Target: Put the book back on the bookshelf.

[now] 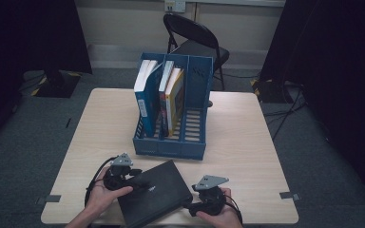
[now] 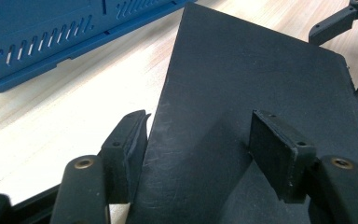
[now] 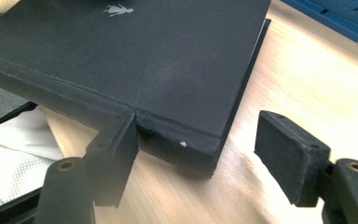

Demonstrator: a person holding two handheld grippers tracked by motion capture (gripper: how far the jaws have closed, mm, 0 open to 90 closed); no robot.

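Black book (image 1: 154,192) lies flat on table (image 1: 247,142), near side of blue rack (image 1: 173,114); left gripper (image 1: 140,183) jaws straddle its left edge, not clamped; right gripper (image 1: 192,207) spread wide at its right corner, one pad touching the spine.

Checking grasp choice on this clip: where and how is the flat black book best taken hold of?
By its edges. The black book lies flat on the table, so only its thin sides offer purchase: the left gripper on the left edge, the right gripper at the near right corner, probably lifting together.
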